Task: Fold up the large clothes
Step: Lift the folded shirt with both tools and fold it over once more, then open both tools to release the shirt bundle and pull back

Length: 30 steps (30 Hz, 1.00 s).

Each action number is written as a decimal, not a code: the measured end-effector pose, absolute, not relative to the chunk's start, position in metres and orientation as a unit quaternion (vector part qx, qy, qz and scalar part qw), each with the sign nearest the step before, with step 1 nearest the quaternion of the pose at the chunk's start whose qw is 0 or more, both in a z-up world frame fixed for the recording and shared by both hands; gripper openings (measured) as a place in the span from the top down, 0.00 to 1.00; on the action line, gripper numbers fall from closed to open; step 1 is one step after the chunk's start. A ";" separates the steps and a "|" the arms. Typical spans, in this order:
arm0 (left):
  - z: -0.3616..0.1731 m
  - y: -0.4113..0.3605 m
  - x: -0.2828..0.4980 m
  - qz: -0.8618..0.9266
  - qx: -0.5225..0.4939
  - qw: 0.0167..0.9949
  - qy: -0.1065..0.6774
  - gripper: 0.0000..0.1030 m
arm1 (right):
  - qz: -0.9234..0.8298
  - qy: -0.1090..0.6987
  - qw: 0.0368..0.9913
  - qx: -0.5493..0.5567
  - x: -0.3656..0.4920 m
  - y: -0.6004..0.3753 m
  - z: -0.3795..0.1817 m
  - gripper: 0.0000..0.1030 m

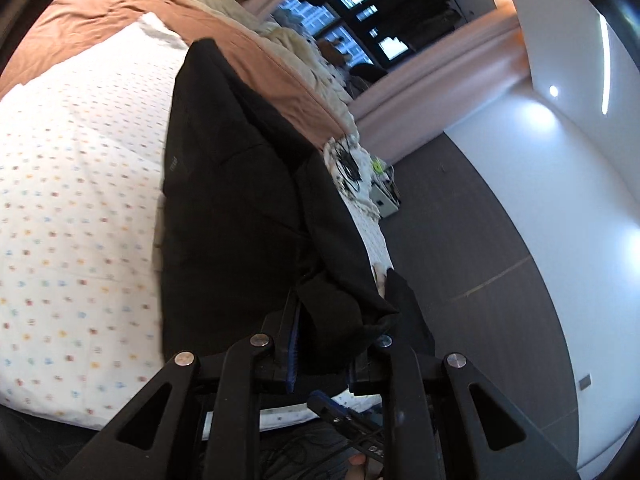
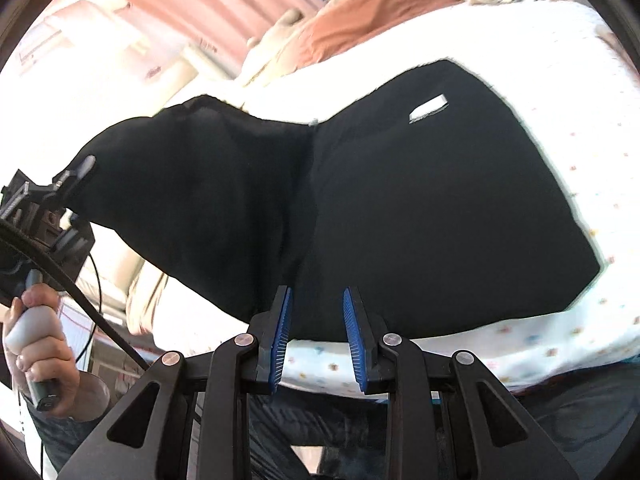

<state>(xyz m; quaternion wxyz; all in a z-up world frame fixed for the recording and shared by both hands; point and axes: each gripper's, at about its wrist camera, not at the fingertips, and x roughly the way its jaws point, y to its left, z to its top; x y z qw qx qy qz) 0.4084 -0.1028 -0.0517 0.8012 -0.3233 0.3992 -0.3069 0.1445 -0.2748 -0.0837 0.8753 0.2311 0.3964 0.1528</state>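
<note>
- Your left gripper [image 1: 324, 344] is clamped on a bunched edge of the black garment [image 1: 232, 184], with cloth squeezed between the blue pads.
- From the right wrist view, that same left gripper [image 2: 82, 168] holds the garment's left end up off the bed, so the fabric hangs in a slope down to the flat part.
- Your right gripper [image 2: 318, 332] has its fingers apart with nothing between them; it hovers just over the near edge of the black garment [image 2: 420, 208].
- The rest of the garment lies spread on the dotted bedsheet [image 2: 540, 340], white label [image 2: 428, 109] showing near its far side.
- The step in hand looks like carrying the lifted end over to make a fold.
- Keep the left grip firm, as a bunched hold can slip.
- Bring the right fingers down onto the near edge and pin or pinch it, so the flat part doesn't drag along.
- Lay the lifted end down evenly, matching the edges.
- Mind the cable [image 2: 100, 320] trailing from your left hand [image 2: 38, 364].
</note>
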 end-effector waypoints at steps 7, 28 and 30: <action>-0.061 -0.170 0.418 -0.334 -0.284 0.785 0.437 0.82 | 0.126 0.360 0.885 0.267 0.116 -0.310 -0.092 0.33; -0.147 -0.273 0.424 -0.379 -0.272 0.697 0.544 0.42 | 0.076 0.351 0.866 0.348 0.073 -0.435 -0.053 0.33; -0.141 -0.266 0.420 -0.374 -0.281 0.704 0.534 0.29 | 0.083 0.345 0.869 0.346 0.072 -0.432 -0.045 0.33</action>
